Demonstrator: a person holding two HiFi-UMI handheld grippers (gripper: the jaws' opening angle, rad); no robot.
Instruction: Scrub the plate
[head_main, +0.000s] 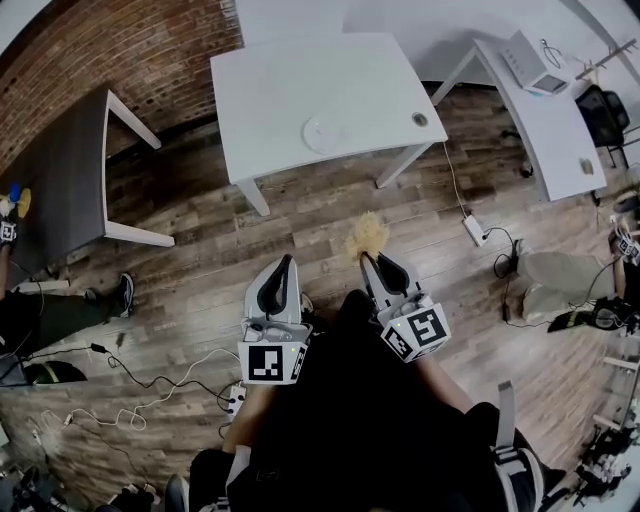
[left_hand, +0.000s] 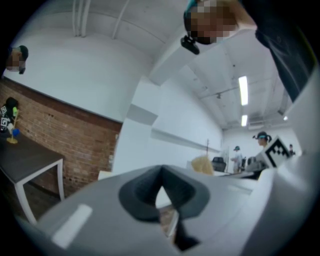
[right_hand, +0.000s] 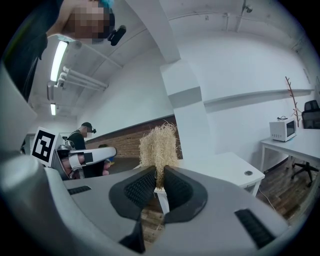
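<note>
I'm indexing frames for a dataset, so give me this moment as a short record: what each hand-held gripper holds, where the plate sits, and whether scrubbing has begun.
left hand-held gripper: jaws together, nothing between them
right hand-held gripper: shut on a straw-coloured fibre scrubber
plate: white, lying flat on the white table
gripper position: both held over the wood floor, short of the table, apart from the plate
task state: scrubbing not yet begun
</note>
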